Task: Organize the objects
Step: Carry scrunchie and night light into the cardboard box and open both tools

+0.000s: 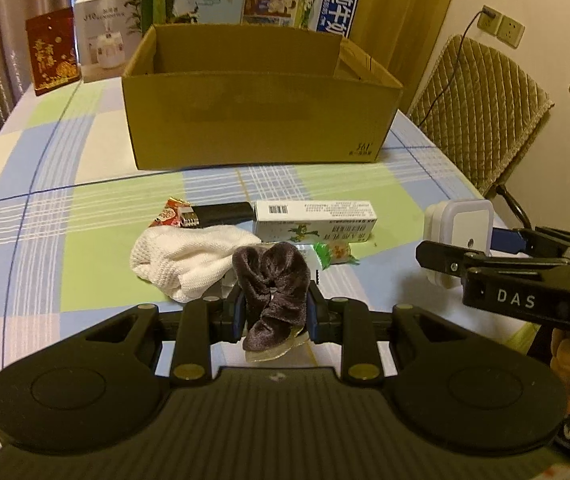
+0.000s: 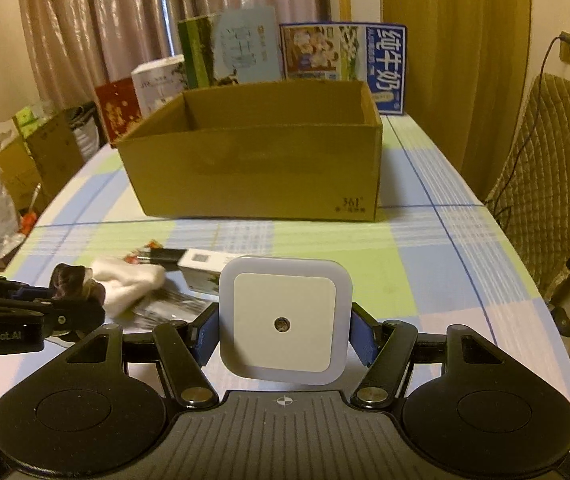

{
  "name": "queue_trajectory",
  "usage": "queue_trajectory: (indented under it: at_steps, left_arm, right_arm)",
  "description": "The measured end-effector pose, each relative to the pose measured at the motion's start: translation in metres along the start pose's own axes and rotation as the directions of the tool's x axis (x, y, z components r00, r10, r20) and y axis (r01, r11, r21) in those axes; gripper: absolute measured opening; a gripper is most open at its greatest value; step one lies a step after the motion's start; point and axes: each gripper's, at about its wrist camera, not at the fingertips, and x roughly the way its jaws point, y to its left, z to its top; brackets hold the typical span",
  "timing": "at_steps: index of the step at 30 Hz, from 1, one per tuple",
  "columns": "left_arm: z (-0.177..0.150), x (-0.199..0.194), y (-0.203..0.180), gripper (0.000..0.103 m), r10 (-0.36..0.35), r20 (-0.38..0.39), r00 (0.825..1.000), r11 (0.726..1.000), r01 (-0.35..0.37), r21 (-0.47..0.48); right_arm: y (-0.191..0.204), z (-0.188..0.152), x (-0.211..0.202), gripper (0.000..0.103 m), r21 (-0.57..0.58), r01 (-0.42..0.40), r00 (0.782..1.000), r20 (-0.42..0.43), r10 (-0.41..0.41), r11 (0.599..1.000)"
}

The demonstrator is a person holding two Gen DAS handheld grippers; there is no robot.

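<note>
My left gripper (image 1: 276, 312) is shut on a dark brown fuzzy scrunchie (image 1: 272, 292), held just above the checked tablecloth. My right gripper (image 2: 285, 330) is shut on a white square night light (image 2: 285, 314), which also shows at the right of the left wrist view as the night light (image 1: 459, 228). An open cardboard box (image 1: 257, 96) stands ahead on the table, seen too as the box (image 2: 257, 160). On the cloth before it lie a white knitted cloth (image 1: 189, 260), a black lighter (image 1: 217, 215), a white medicine carton (image 1: 315, 220) and small snack packets (image 1: 171, 212).
Upright cartons and a red packet (image 1: 51, 54) line the table's far edge behind the box. A quilted chair (image 1: 481, 108) stands at the right side, with wall sockets (image 1: 501, 26) and a cable above it. Stacked boxes and bags (image 2: 13, 168) sit off the table's left side.
</note>
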Motion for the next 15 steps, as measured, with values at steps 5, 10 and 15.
queue_trajectory:
  at_steps: [5,10,15]
  left_arm:
    - [-0.001,-0.014,-0.009,0.024,0.011,0.012,1.0,1.0,-0.011,-0.001]
    - [-0.001,-0.024,-0.017,0.024,0.017,0.024,1.0,1.0,-0.017,0.009]
    - [-0.001,-0.03,-0.024,0.024,0.012,0.031,0.999,1.0,-0.012,0.018]
  right_arm:
    - [0.002,0.001,-0.013,0.063,-0.006,-0.025,1.0,0.016,0.025,1.0]
    - [0.002,0.002,-0.022,0.063,-0.006,-0.034,0.999,0.028,0.034,0.999]
    - [0.0,0.0,-0.029,0.063,-0.005,-0.036,0.999,0.031,0.036,0.999]
